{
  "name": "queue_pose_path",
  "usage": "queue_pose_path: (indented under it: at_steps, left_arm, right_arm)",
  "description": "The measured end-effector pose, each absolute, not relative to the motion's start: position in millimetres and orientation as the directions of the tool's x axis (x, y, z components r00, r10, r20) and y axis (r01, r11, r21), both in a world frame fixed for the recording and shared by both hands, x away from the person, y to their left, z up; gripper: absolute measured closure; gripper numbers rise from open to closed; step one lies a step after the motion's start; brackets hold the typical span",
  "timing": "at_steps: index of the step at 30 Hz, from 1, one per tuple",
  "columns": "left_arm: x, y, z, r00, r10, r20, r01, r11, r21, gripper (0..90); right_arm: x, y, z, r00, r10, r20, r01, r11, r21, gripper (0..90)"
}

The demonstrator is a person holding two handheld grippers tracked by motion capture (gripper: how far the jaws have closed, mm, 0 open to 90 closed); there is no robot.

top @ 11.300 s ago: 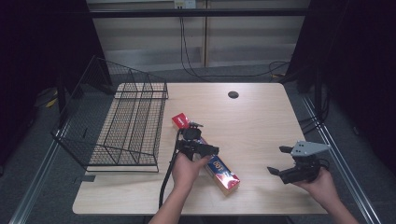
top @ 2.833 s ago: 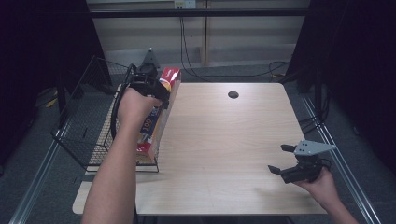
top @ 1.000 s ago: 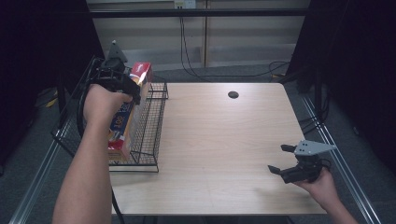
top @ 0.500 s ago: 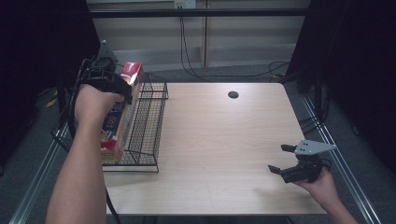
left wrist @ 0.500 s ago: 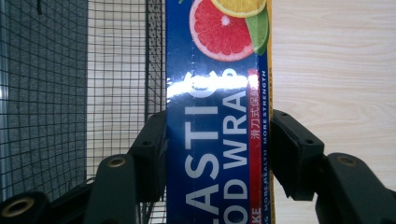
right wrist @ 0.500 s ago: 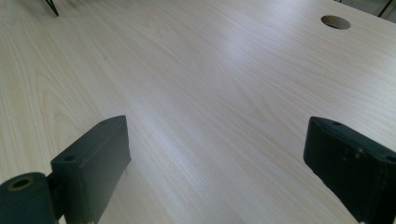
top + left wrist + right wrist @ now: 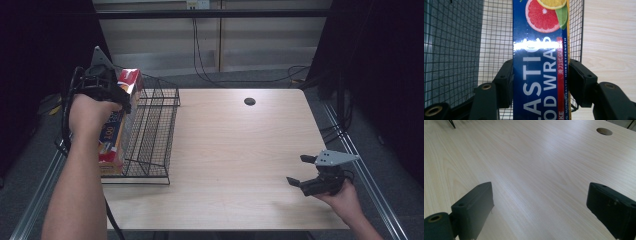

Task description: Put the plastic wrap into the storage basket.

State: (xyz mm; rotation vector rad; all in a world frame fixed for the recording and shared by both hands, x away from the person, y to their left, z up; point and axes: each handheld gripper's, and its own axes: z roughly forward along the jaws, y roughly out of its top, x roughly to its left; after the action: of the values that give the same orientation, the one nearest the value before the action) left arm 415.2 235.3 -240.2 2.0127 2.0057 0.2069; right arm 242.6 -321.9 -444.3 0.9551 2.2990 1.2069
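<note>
Box of plastic food wrap point(image 7: 540, 60) is long and narrow, dark blue with white letters, a red stripe along one side, citrus slices printed on it and a red end. Left gripper point(image 7: 540, 82) clamps it on both sides, holding it upright at the left edge of the wire basket point(image 7: 150, 135). Right gripper point(image 7: 305, 172) rests with jaws wide apart, holding nothing, over the table point(image 7: 240, 150).

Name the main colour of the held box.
Blue, with white lettering; the box shows best in the left gripper view.
</note>
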Motion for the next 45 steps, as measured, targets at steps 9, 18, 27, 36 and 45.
queue_pose_path:
  at_steps: [9, 18, 27, 36, 45]
  left_arm:
    - [415.5, 250.3, -243.3, 0.002, 0.996, -0.092, 0.954, 0.026, 0.299, 44.7]
    - [414.9, 257.8, -242.8, -0.015, 0.995, -0.104, 0.953, 0.046, 0.301, 44.7]
    - [413.5, 264.2, -239.6, -0.014, 0.995, -0.095, 0.951, 0.043, 0.306, 44.7]
    - [413.6, 270.5, -241.5, -0.026, 0.996, -0.082, 0.95, 0.05, 0.308, 44.6]
    - [414.3, 273.3, -251.1, -0.024, 0.997, -0.075, 0.956, 0.045, 0.289, 44.4]
  right_arm:
    - [242.5, -322.3, -444.1, -0.701, 0.713, -0.009, 0.396, 0.401, 0.826, 7.1]
    - [242.3, -321.5, -444.5, -0.703, 0.711, -0.01, 0.395, 0.402, 0.826, 7.1]
    - [242.1, -321.1, -444.6, -0.702, 0.712, -0.01, 0.395, 0.401, 0.827, 7.1]
    - [242.1, -321.6, -444.5, -0.703, 0.711, -0.007, 0.395, 0.4, 0.827, 7.1]
    - [242.1, -321.1, -444.8, -0.703, 0.711, -0.01, 0.394, 0.401, 0.827, 7.1]
